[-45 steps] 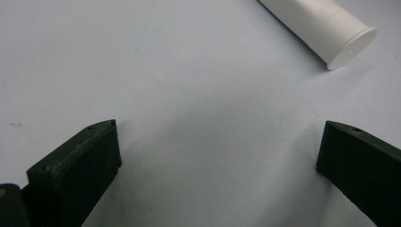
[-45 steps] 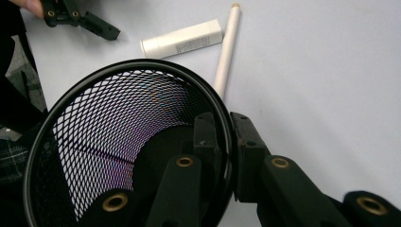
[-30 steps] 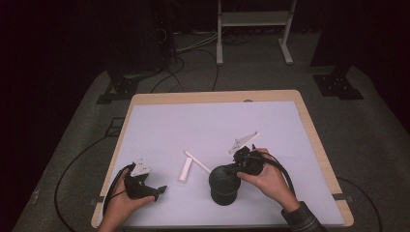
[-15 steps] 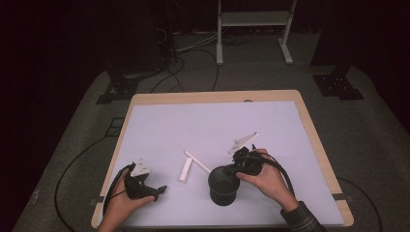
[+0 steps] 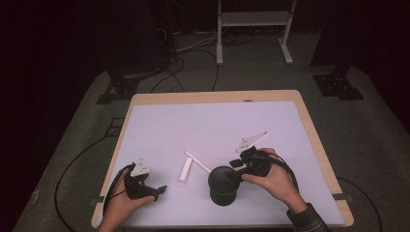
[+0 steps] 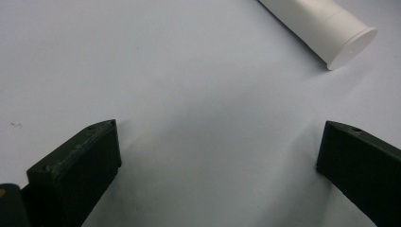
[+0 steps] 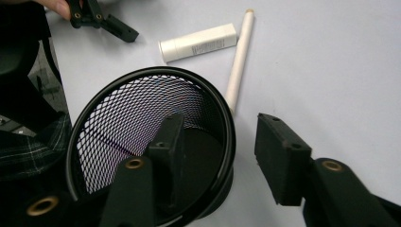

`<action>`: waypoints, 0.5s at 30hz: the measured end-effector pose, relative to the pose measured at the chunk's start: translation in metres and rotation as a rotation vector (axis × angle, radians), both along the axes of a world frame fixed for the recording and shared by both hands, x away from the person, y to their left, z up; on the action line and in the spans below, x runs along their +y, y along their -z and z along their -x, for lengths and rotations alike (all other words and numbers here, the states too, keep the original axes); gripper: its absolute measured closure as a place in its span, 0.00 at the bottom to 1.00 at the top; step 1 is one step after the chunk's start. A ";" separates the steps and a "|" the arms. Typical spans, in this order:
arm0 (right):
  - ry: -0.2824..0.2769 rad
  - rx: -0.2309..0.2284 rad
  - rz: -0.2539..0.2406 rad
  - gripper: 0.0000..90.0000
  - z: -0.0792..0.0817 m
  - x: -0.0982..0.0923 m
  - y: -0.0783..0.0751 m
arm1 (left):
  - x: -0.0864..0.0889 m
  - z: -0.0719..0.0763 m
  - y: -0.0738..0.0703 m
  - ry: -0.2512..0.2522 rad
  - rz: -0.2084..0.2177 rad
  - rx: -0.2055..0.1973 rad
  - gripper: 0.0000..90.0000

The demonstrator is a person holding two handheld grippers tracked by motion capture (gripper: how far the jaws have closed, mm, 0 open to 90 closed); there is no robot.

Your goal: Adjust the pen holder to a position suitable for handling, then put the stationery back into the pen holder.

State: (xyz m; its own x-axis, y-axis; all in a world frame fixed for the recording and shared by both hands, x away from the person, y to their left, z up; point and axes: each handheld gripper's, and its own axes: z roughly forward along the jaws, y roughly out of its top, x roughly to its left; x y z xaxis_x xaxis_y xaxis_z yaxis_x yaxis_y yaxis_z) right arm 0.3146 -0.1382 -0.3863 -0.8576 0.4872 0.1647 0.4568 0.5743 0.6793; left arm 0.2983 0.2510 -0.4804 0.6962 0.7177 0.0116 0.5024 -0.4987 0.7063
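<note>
My right gripper (image 7: pixel 213 156) straddles the mesh cup's (image 5: pixel 223 185) rim, jaws apart, unclamped; both white tubes (image 5: pixel 184 170) lie beyond the cup toward my wide-open left gripper (image 5: pixel 145 186)

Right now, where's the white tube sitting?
In the high view the white tube lies on the table near its front middle, between the left gripper and the black mesh cup, beside the thin white stick.

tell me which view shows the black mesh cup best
The right gripper view: the mesh cup sits close up, its open rim and woven wall plain, with one jaw of the right hand-held gripper inside it and one outside. The high view shows the cup small and dark, standing upright. The left gripper view adds nothing on it.
</note>
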 end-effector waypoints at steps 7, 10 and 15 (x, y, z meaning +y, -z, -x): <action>0.037 -0.025 -0.040 0.47 0.002 -0.014 -0.008 | 0.000 0.000 0.000 0.001 -0.003 0.000 0.00; 0.048 -0.035 -0.054 0.45 0.003 -0.020 -0.011 | 0.000 0.000 0.000 0.002 -0.003 0.000 0.00; 0.074 -0.049 -0.061 0.43 0.004 -0.029 -0.013 | 0.000 0.000 0.000 0.001 -0.002 0.000 0.00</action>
State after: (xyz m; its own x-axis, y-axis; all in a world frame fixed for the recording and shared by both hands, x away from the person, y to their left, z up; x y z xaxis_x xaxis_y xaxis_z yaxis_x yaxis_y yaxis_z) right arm 0.3103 -0.1674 -0.3731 -0.8275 0.5397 0.1548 0.4618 0.4975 0.7343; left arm 0.2982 0.2511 -0.4804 0.6971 0.7168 0.0136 0.5015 -0.5011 0.7053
